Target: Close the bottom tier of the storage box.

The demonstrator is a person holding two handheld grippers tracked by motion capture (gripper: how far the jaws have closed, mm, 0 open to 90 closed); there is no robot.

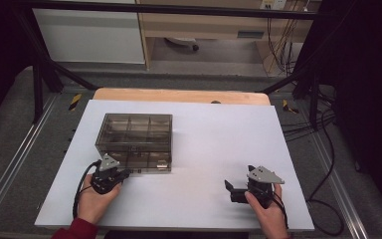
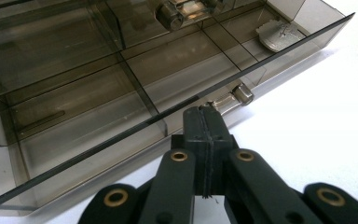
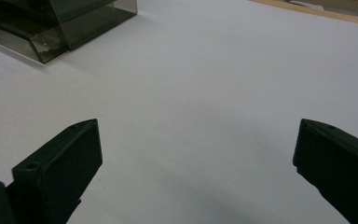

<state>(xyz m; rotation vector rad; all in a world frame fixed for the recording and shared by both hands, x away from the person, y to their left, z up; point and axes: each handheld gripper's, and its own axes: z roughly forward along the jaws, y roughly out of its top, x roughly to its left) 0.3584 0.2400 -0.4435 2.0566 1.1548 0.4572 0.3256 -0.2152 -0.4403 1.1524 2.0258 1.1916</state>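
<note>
Left gripper (image 2: 204, 112): jaws pressing together, holding nothing, tips sitting just before smoky compartment box (image 2: 121, 79) front edge. Right gripper (image 3: 196, 154): jaws standing wide, hovering empty, box lying well apart.

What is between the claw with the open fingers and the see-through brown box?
Nothing. In the right gripper view, bare white table runs from the right gripper to the box. The high view shows the same bare stretch.

Smoky compartment box (image 1: 134, 142) blocks the left; bare white tabletop (image 1: 214, 149) right.
</note>
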